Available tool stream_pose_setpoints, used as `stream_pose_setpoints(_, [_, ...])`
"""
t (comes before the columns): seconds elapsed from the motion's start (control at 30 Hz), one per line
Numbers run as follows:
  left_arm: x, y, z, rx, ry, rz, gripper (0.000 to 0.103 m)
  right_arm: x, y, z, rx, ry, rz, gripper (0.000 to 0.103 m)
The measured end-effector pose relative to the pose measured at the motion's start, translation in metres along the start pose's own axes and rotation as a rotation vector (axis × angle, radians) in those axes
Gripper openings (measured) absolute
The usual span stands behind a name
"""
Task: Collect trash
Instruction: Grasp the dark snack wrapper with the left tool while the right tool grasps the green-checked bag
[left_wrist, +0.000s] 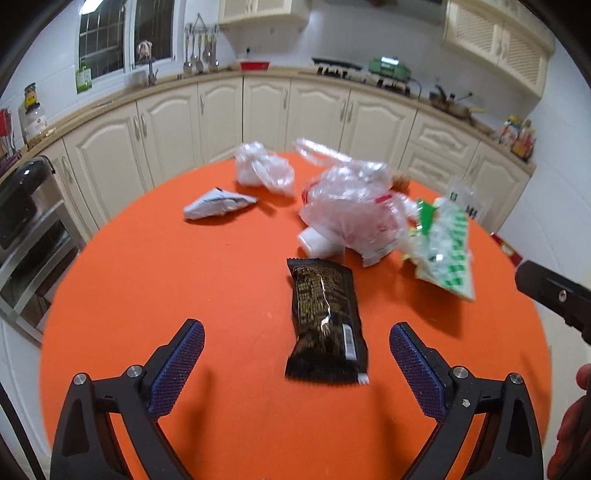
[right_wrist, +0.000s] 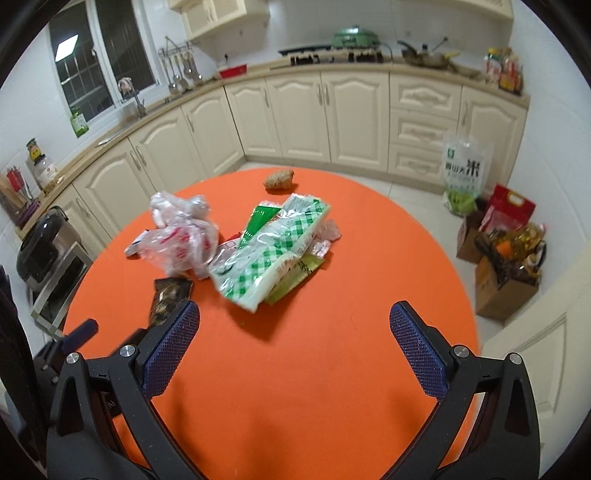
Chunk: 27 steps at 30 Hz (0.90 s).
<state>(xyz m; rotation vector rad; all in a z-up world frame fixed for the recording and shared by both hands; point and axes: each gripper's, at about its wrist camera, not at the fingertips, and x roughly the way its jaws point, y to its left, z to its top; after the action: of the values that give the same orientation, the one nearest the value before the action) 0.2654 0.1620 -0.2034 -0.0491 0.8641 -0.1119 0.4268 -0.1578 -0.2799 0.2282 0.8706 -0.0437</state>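
With both grippers spread wide and empty, I'd lower the left gripper (left_wrist: 296, 354) squarely over the dark snack wrapper (left_wrist: 325, 320) lying flat on the orange table (left_wrist: 147, 277) between its pads, pinching a raised crinkled edge.

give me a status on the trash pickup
Left hand-held gripper open around black foil snack wrapper. Right hand-held gripper open, empty. Nothing in the way.

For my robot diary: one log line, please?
left gripper: open, over black wrapper | right gripper: open, empty | green-checked bag: on table
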Motion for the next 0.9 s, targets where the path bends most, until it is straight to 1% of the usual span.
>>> stream_pose_setpoints(0.1, [0.021,-0.002,0.012,0.005,0.042,0.014,0.083,0.029,0.0,0.01,0.015,0.037,0.01,0.103])
stream_pose_setpoints(0.13, [0.027,-0.002,0.016,0.012,0.05,0.028,0.081,0.038,-0.001,0.013,0.021,0.049,0.012,0.103])
stream_pose_setpoints(0.17, [0.029,-0.003,0.018,0.027,0.037,0.042,0.08,0.047,-0.001,0.016,0.03,0.06,0.012,0.103])
stream_pose_setpoints(0.2, [0.033,-0.005,0.021,0.037,0.045,0.05,0.08,0.056,-0.002,0.02,0.041,0.07,0.012,0.103])
stream_pose_setpoints(0.3, [0.035,-0.001,0.03,0.042,0.041,0.054,0.076,0.079,0.0,0.03,0.07,0.101,0.018,0.103])
stream_pose_setpoints(0.37, [0.035,0.002,0.032,0.034,0.033,0.052,0.062,0.091,0.004,0.035,0.079,0.118,0.015,0.103])
stream_pose_setpoints(0.4, [0.037,0.003,0.034,0.032,0.029,0.056,0.058,0.096,0.008,0.036,0.075,0.126,0.01,0.103])
stream_pose_setpoints(0.43, [0.038,0.005,0.036,0.031,0.023,0.051,0.047,0.1,0.011,0.037,0.066,0.132,0.005,0.102])
stream_pose_setpoints(0.47, [0.04,0.005,0.038,0.033,0.021,0.049,0.043,0.103,0.016,0.035,0.049,0.136,0.002,0.091])
stream_pose_setpoints(0.5, [0.042,0.006,0.038,0.036,0.021,0.048,0.042,0.103,0.019,0.033,0.037,0.138,0.002,0.085])
stream_pose_setpoints(0.53, [0.042,0.008,0.04,0.037,0.02,0.043,0.04,0.101,0.023,0.031,0.018,0.129,-0.012,0.079])
stream_pose_setpoints(0.57, [0.044,0.008,0.038,0.038,0.018,0.039,0.036,0.099,0.024,0.028,0.005,0.121,-0.006,0.073])
stream_pose_setpoints(0.6, [0.043,0.009,0.036,0.037,0.017,0.034,0.034,0.096,0.024,0.026,0.007,0.118,0.009,0.07])
stream_pose_setpoints(0.63, [0.043,0.01,0.036,0.036,0.016,0.03,0.031,0.094,0.023,0.024,0.01,0.119,0.024,0.062])
stream_pose_setpoints(0.67, [0.044,0.009,0.032,0.033,0.014,0.025,0.03,0.091,0.022,0.023,0.011,0.119,0.036,0.055])
stream_pose_setpoints(0.7, [0.044,0.01,0.032,0.032,0.013,0.02,0.03,0.088,0.02,0.021,0.012,0.118,0.05,0.052])
stream_pose_setpoints(0.77, [0.041,0.013,0.027,0.023,0.011,0.003,0.028,0.083,0.018,0.018,0.009,0.113,0.07,0.039])
stream_pose_setpoints(0.8, [0.039,0.015,0.026,0.018,0.009,-0.002,0.027,0.079,0.016,0.016,0.01,0.108,0.077,0.037])
stream_pose_setpoints(0.83, [0.035,0.017,0.021,0.01,0.005,-0.008,0.026,0.076,0.014,0.014,0.01,0.104,0.084,0.033])
stream_pose_setpoints(0.87, [0.033,0.02,0.019,0.004,0.001,-0.013,0.021,0.071,0.013,0.011,0.011,0.099,0.098,0.03])
stream_pose_setpoints(0.9, [0.031,0.021,0.018,-0.001,-0.001,-0.017,0.015,0.068,0.011,0.008,0.012,0.097,0.108,0.029])
